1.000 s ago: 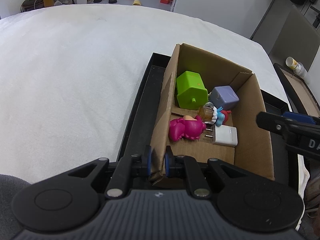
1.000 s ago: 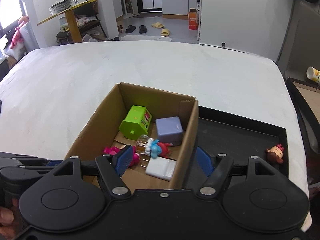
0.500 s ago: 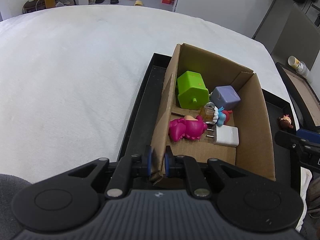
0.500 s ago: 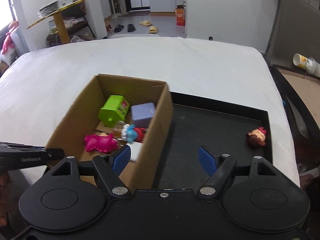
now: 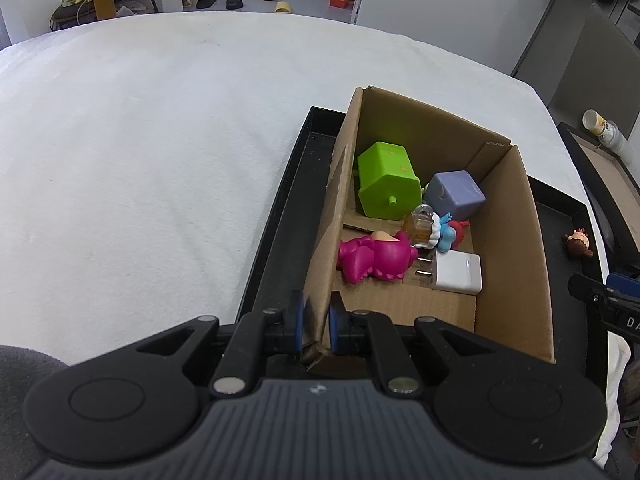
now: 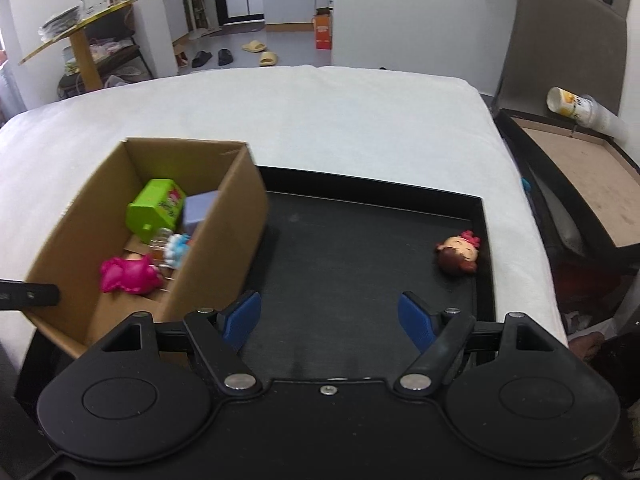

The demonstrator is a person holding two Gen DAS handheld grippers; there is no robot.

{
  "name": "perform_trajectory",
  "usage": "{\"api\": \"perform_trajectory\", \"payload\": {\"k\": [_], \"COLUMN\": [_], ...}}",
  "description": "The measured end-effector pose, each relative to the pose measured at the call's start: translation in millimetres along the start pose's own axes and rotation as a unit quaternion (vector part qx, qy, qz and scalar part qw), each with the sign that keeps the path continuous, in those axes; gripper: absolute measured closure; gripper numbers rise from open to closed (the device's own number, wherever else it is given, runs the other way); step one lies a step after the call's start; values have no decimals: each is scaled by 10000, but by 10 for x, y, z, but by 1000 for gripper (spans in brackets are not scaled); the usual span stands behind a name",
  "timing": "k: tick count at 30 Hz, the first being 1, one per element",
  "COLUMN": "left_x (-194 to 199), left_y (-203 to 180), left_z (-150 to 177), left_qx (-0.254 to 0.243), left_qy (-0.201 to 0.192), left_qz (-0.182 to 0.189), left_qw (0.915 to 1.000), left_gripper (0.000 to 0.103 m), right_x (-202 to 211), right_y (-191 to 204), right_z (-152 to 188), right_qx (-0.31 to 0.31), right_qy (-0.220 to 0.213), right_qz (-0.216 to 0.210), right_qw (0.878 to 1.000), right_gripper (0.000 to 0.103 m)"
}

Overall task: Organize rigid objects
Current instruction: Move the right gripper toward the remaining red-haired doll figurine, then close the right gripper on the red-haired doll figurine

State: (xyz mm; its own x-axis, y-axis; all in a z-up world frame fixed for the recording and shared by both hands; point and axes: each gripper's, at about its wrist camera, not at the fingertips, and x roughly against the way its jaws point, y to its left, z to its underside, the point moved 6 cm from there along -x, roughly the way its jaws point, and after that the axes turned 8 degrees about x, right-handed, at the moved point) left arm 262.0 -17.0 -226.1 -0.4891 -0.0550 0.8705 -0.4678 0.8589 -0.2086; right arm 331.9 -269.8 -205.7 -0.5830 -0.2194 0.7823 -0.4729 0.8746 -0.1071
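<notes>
A cardboard box (image 5: 516, 240) stands on the left part of a black tray (image 6: 360, 248). It holds a green house toy (image 5: 386, 186), a lilac cube (image 5: 456, 194), a pink figure (image 5: 374, 258), a white charger plug (image 5: 456, 272) and a small blue-and-red figure (image 5: 448, 232). My left gripper (image 5: 316, 322) is shut on the box's near left wall. A small doll with brown hair and a red bow (image 6: 458, 254) lies on the tray at the far right. My right gripper (image 6: 330, 318) is open and empty over the tray, nearer than the doll and left of it.
The tray lies on a white cloth-covered table (image 5: 140, 160). A dark chair and a brown board (image 6: 576, 184) with a paper cup (image 6: 576, 106) stand past the table's right edge. Shelves, slippers and an orange box are far behind.
My right gripper has swung right, off the box and over the open tray, so the doll now sits closer to its middle. My left gripper keeps its hold on the box wall.
</notes>
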Motion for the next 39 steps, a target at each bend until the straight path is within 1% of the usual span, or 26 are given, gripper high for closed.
{"api": "perform_trajectory", "payload": {"k": [3, 6, 10, 13, 17, 18, 22, 27, 31, 34, 39], "left_x": [-2, -3, -10, -6, -6, -7, -1, -1, 5, 11, 13], "left_y": [-4, -6, -4, 9, 14, 19, 14, 18, 5, -2, -8], "left_z": [0, -1, 1, 8, 8, 8, 10, 16, 15, 14, 7], "left_qx": [2, 2, 16, 27, 24, 24, 26, 20, 25, 15, 30], "left_qy": [-1, -3, -13, -23, -16, -14, -15, -22, -15, -11, -4], "left_qz": [-9, -16, -29, -41, -40, -39, -41, -43, -56, -48, -34], "left_qw": [10000, 10000, 10000, 10000, 10000, 10000, 10000, 10000, 10000, 10000, 10000], "left_gripper": [92, 92, 92, 92, 92, 92, 92, 92, 92, 92, 92], "right_x": [-49, -104, -187, -270, -376, -404, -500, -614, -707, -782, -859], "right_y": [-63, -122, -212, -297, -427, -461, -590, -743, -876, -926, -1027], "right_z": [39, 64, 73, 72, 56, 51, 42, 59, 80, 98, 132], "right_qx": [149, 179, 184, 182, 30, -43, -365, -997, -1734, -2138, -2639], "right_qy": [-16, -15, -56, -84, -112, -109, -69, 17, 80, 102, 148], "right_qz": [147, 172, 230, 358, 480, 503, 627, 605, 699, 733, 831], "right_qw": [9998, 9997, 9996, 9992, 9988, 9987, 9973, 9932, 9823, 9741, 9608], "right_gripper": [28, 28, 28, 28, 31, 33, 34, 40, 44, 45, 45]}}
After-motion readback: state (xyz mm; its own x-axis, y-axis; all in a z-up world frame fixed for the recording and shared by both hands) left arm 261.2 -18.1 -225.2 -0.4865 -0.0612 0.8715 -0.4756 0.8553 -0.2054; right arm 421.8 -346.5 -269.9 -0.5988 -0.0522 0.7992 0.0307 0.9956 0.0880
